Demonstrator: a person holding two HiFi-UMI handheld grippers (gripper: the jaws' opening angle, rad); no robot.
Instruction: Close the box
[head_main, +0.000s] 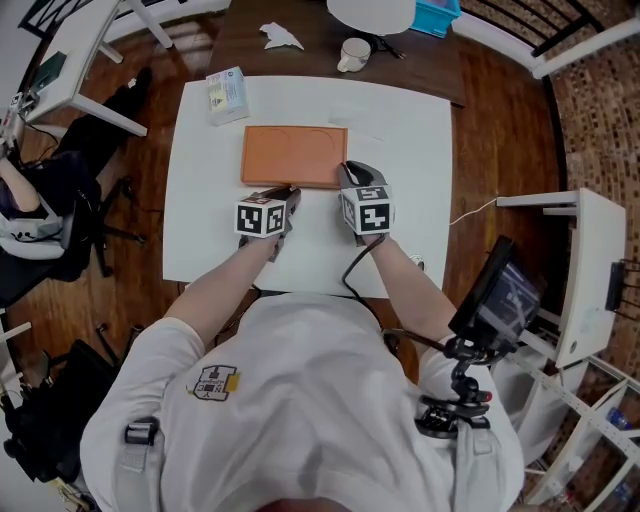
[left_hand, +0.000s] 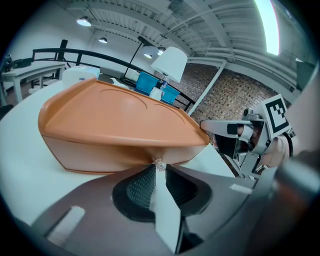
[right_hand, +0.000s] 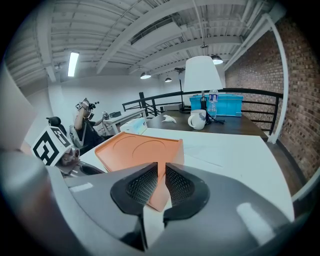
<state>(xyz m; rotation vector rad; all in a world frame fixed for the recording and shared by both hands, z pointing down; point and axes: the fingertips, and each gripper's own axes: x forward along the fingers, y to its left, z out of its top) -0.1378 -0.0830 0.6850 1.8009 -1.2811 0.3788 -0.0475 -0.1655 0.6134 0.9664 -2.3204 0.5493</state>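
A flat orange box (head_main: 295, 155) lies on the white table (head_main: 400, 130) with its lid down. My left gripper (head_main: 289, 192) sits at the box's front edge, a little left of the middle. In the left gripper view the box (left_hand: 120, 120) fills the frame, and my left gripper (left_hand: 159, 167) has its jaws drawn together with the tips against the front rim. My right gripper (head_main: 349, 172) is at the front right corner. In the right gripper view the jaws of the right gripper (right_hand: 161, 172) are shut, with the box's corner (right_hand: 140, 150) just beyond them.
A tissue pack (head_main: 227, 95) lies at the table's far left corner. Beyond, on the dark desk, are a white mug (head_main: 353, 53), crumpled paper (head_main: 280, 37), a lamp (head_main: 370, 12) and a blue bin (head_main: 437, 15). A monitor on a stand (head_main: 500, 295) is at my right.
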